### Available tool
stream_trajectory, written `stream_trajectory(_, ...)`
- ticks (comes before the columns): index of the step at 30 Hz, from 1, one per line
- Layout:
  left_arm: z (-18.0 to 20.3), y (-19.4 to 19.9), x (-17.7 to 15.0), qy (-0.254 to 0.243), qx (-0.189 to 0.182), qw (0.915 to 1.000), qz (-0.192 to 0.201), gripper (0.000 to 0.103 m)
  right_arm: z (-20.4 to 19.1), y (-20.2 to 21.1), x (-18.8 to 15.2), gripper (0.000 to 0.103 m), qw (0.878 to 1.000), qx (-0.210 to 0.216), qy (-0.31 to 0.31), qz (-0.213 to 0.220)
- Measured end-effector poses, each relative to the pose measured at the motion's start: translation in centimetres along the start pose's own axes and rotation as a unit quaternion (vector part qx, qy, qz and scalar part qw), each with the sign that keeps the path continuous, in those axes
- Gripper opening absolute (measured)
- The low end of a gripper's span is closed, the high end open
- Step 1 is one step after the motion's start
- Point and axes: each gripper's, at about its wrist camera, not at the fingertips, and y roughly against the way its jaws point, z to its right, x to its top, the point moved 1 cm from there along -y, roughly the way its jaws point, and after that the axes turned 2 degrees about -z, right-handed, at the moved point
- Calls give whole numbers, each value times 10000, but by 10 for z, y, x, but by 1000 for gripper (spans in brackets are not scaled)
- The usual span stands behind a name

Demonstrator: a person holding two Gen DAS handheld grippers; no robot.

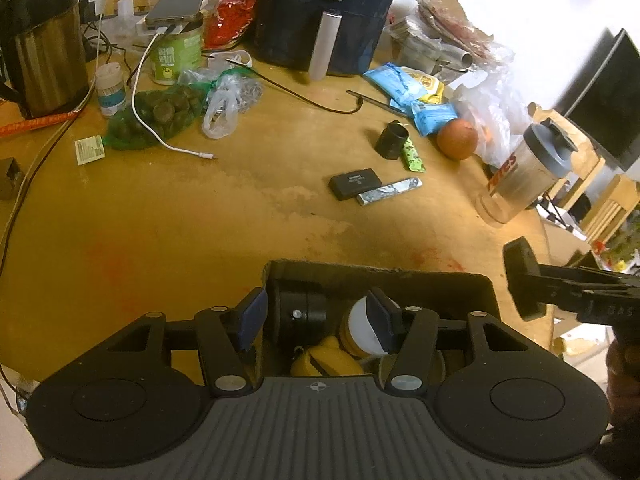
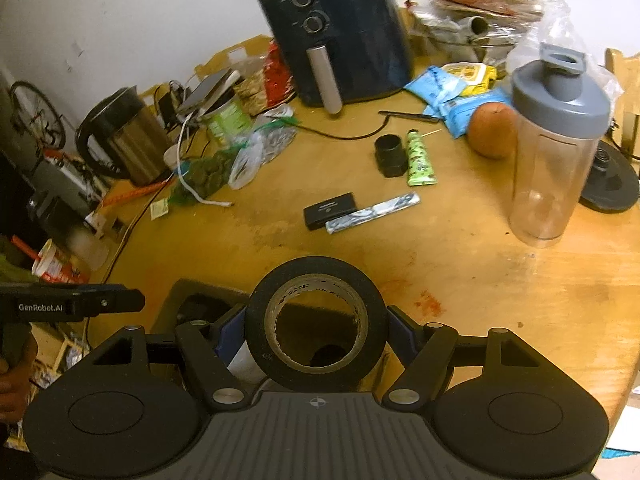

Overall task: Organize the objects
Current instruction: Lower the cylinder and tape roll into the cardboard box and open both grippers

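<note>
The right gripper (image 2: 316,334) clamps a black tape roll (image 2: 316,322) over the dark open-topped box (image 2: 176,300) (left gripper (image 1: 316,316) released, holding nothing), and letting go off-centre could bounce it off the rim.

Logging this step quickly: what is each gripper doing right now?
Left gripper: open, holding nothing, over the box.
Right gripper: closed on the tape roll.

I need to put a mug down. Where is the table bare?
Bare wood runs from the bin up to the black case, and left toward the white cable. It is crowded along the back by the air fryer and kettle, and on the right around the shaker bottle.
</note>
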Motion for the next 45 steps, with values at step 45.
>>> stream_trajectory(45, -5, 9, -1, 115, -125, 9998, 137, 54, -38, -23, -4, 103, 9956, 111, 730, -570)
